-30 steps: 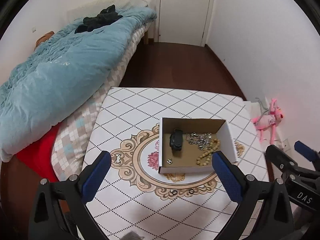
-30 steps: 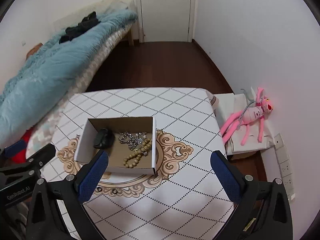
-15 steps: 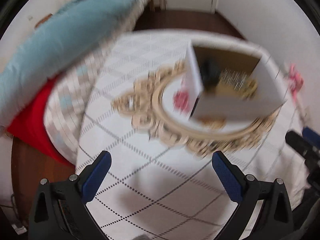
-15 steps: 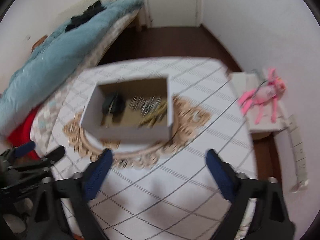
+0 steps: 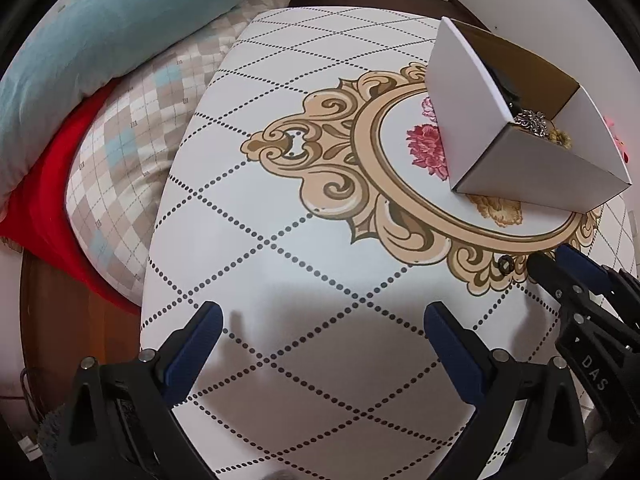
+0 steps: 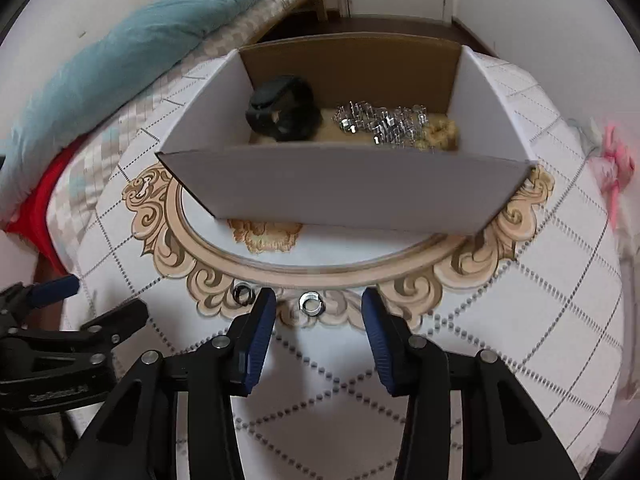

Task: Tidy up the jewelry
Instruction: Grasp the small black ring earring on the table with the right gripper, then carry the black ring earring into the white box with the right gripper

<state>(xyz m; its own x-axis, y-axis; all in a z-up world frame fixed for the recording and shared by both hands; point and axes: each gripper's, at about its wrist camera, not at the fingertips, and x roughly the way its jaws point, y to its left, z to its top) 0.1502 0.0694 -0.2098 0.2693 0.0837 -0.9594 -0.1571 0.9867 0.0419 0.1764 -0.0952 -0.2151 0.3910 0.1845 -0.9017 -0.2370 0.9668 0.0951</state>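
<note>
- My right gripper (image 6: 318, 312), blue-padded jaws just narrowing, brackets a shiny silver ring (image 6: 311, 303) on the glossy table (image 6: 520, 320), pads not touching.
- My left gripper (image 5: 322, 324) gapes empty.
- Behind: white cardboard box (image 6: 340, 188) holding chain links, beads.

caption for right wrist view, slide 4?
Right tongs, closing, straddle a silver ring on the table before the jewelry box.

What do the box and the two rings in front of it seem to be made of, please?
Box: cardboard, seemingly; white matte outside, brown inside, thin folded walls. Right ring: shiny silver metal, judging by its bright glints. Left ring: darker, probably metal too; finish unclear.
</note>
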